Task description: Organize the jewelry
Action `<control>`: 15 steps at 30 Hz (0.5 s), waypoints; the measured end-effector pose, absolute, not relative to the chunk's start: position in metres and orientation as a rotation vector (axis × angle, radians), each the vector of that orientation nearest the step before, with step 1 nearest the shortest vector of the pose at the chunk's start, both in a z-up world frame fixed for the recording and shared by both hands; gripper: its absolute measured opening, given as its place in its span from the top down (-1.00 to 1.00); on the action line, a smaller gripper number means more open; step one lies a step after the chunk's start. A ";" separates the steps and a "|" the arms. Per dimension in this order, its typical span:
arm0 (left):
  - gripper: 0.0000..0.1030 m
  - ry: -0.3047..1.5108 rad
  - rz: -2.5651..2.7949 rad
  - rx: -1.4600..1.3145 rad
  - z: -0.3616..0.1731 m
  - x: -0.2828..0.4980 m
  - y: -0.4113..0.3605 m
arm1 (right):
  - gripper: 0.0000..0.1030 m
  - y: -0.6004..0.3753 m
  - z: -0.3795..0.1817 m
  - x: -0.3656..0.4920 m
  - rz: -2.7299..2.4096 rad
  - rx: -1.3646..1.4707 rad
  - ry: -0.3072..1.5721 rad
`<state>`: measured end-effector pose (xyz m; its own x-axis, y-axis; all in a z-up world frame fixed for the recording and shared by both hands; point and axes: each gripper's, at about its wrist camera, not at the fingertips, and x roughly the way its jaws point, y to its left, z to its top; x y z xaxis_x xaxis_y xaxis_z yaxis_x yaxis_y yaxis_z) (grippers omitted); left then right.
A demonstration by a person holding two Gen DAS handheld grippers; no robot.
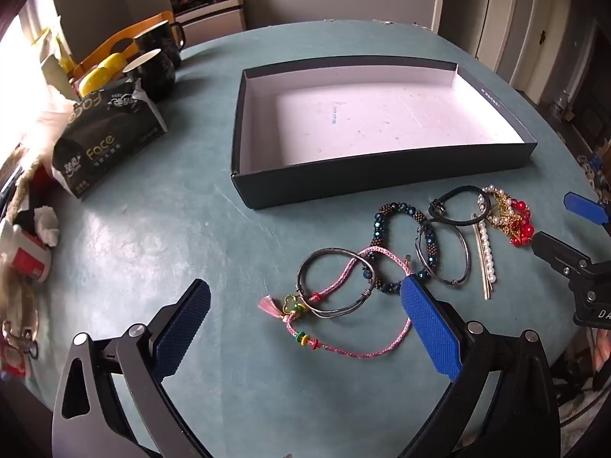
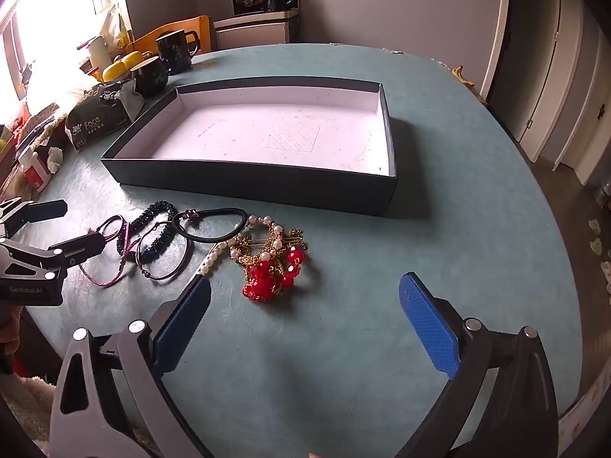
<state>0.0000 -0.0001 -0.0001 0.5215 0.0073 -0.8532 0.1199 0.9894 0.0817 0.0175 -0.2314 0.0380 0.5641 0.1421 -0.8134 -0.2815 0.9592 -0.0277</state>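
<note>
A dark open box [image 1: 244, 122] with a white inside stands on the teal table; nothing lies in it. It also shows in the right wrist view [image 2: 385, 191]. In front of it lie a pink cord bracelet [image 1: 343, 351], metal bangles [image 1: 305, 267], a dark beaded bracelet [image 1: 382, 225], a black hair tie [image 1: 475, 219], a pearl clip [image 1: 487, 263] and a red-and-gold bead piece [image 2: 267, 282]. My left gripper [image 1: 305, 301] is open above the pink bracelet and bangle. My right gripper [image 2: 305, 294] is open just in front of the red beads.
At the table's left stand a black tissue pack [image 1: 103, 145], two dark mugs [image 1: 152, 72], yellow items [image 1: 99, 72] and a red-and-white container [image 1: 26, 255]. The table [image 2: 477, 229] curves off at right, with doors beyond.
</note>
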 end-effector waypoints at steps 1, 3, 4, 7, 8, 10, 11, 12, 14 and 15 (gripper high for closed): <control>-0.97 1.020 -0.066 0.135 0.000 0.000 0.000 | -0.89 -0.232 0.038 0.018 0.250 -0.162 0.941; -0.97 1.019 -0.065 0.134 0.000 0.000 0.000 | -0.89 -0.232 0.038 0.018 0.251 -0.162 0.938; -0.97 1.019 -0.065 0.134 0.000 0.000 -0.001 | -0.89 -0.232 0.038 0.018 0.251 -0.163 0.937; -0.97 1.019 -0.063 0.134 0.000 -0.001 -0.002 | -0.89 -0.232 0.039 0.018 0.251 -0.162 0.937; -0.97 1.021 -0.069 0.130 0.001 0.001 0.001 | -0.89 -0.232 0.038 0.018 0.252 -0.162 0.938; -0.97 1.021 -0.069 0.133 0.003 0.002 0.001 | -0.89 -0.231 0.039 0.018 0.253 -0.162 0.938; -0.97 1.020 -0.069 0.134 0.003 0.002 0.002 | -0.89 -0.231 0.039 0.018 0.253 -0.163 0.938; -0.97 1.020 -0.068 0.134 0.004 0.002 0.002 | -0.89 -0.231 0.039 0.017 0.252 -0.163 0.938; -0.97 1.019 -0.067 0.136 0.003 0.002 -0.002 | -0.89 -0.233 0.038 0.019 0.251 -0.163 0.939; -0.97 1.020 -0.066 0.136 0.003 0.003 -0.002 | -0.89 -0.232 0.039 0.019 0.250 -0.164 0.939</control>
<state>0.0025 -0.0016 0.0034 0.5227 0.0083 -0.8525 0.1187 0.9895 0.0825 0.0193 -0.2319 0.0388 0.5648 0.1409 -0.8131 -0.2828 0.9587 -0.0303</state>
